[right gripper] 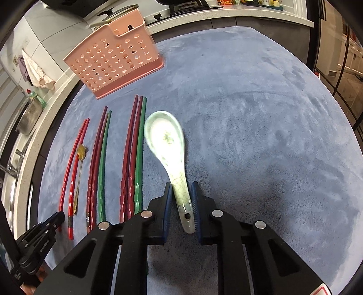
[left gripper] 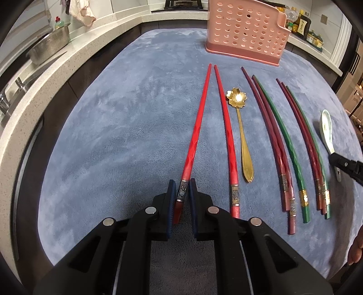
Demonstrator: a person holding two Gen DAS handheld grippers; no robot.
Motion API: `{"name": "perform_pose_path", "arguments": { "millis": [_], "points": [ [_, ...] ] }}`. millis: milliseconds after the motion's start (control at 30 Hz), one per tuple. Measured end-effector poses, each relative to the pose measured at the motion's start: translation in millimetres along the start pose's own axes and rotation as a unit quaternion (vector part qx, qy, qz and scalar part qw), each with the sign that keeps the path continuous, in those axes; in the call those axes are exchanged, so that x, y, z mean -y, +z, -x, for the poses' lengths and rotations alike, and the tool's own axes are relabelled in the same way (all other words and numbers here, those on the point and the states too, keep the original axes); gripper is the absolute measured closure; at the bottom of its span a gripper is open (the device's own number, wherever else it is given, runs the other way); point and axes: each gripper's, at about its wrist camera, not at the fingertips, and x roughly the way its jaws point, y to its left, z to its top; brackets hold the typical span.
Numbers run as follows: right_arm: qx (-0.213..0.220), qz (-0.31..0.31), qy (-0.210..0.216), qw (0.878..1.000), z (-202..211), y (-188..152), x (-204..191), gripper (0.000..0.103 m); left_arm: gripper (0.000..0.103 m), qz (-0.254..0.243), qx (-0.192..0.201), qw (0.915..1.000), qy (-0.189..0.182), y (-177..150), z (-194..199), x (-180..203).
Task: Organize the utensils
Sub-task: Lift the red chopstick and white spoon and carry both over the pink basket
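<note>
Pickup step. Left claw [left gripper: 182, 192] narrowed around red chopstick [left gripper: 197, 133] end, contact unclear. Right claw [right gripper: 180, 197] narrowed around spoon [right gripper: 168, 149] handle on desk [right gripper: 261, 113]. Next: closed, lifted, carried to pink basket [right gripper: 113, 56].

— Where were we?
— In a home kitchen: we saw a steel colander [left gripper: 48, 43] by the sink tap [left gripper: 4, 102], sauce bottles [left gripper: 300, 25] and a hanging cloth [left gripper: 80, 11].
</note>
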Motion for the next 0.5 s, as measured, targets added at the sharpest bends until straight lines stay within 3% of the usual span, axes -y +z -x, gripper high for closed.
{"name": "perform_pose_path", "arguments": {
  "millis": [133,500],
  "points": [
    [0.014,0.014,-0.011,1.0,15,0,-4,0.091,0.096,0.003,0.004,0.9999,-0.015,2,9,-2],
    [0.068,0.038,-0.027,0.997,70,6,-18,0.095,0.096,0.015,0.068,0.9971,-0.032,20,72,-10]
  ]
}}
